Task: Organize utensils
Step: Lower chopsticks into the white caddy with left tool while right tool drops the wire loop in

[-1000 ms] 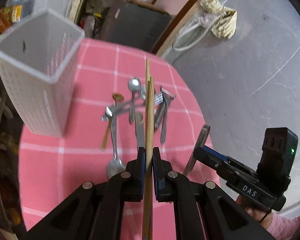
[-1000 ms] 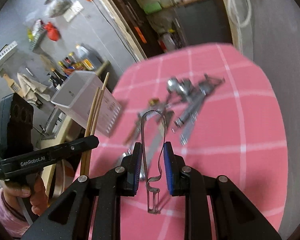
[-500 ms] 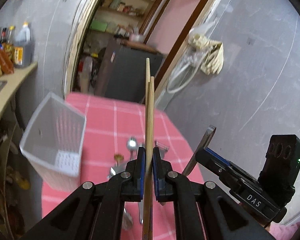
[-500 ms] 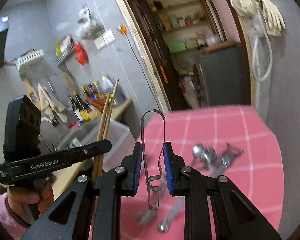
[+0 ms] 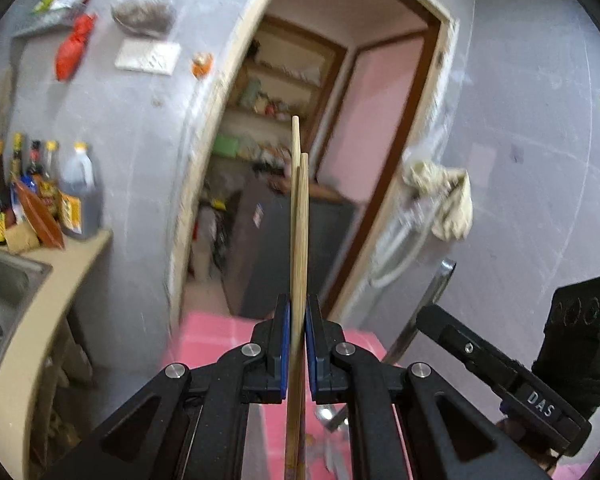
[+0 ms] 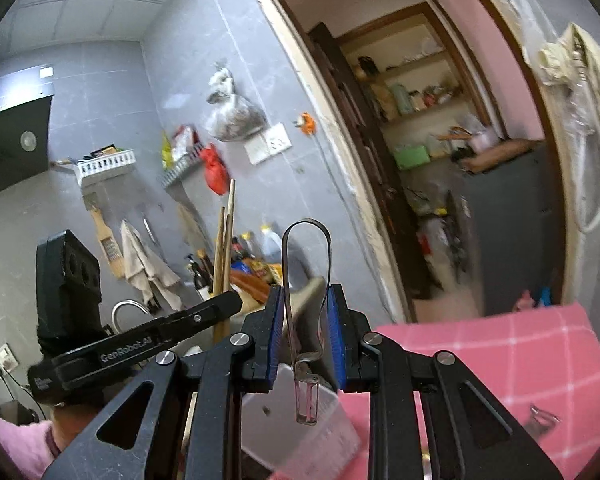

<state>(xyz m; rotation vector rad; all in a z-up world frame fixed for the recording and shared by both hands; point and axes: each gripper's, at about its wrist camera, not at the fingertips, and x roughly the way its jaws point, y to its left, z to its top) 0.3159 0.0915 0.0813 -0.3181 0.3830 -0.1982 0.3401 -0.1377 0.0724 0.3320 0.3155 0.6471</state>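
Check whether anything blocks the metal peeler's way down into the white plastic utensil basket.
Nothing visible does. The right gripper holds the looped metal peeler directly above the white perforated plastic basket, whose open mouth shows no obstruction.

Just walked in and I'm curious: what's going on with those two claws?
A person is sorting utensils with two handheld claws. The left claw is shut on a pair of wooden chopsticks, pointing up. The right claw grips a looped metal utensil above a white plastic holder on the pink checked tablecloth.
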